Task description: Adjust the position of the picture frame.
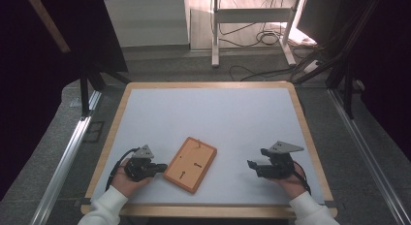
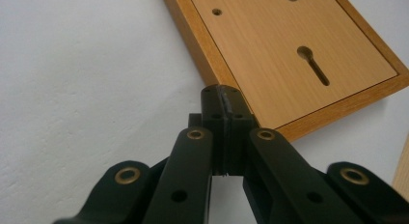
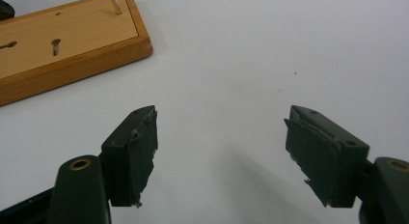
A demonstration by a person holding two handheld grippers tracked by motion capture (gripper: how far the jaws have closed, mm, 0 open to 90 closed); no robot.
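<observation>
Left gripper (image 2: 225,96) jaws pressed together, empty, tips just short of the wooden board's (image 2: 289,55) near edge, right gripper (image 3: 222,151) gaping well off to its side, so we open left first and approach the rim squarely.

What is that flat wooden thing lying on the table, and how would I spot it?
Start at the white table top with its light wooden rim. Near its front edge, between the two hand-held grippers, lies an orange-brown wooden board, turned at a slant. It has a raised frame, dark keyhole-shaped slots in its face and a thin peg standing at its far end.
</observation>
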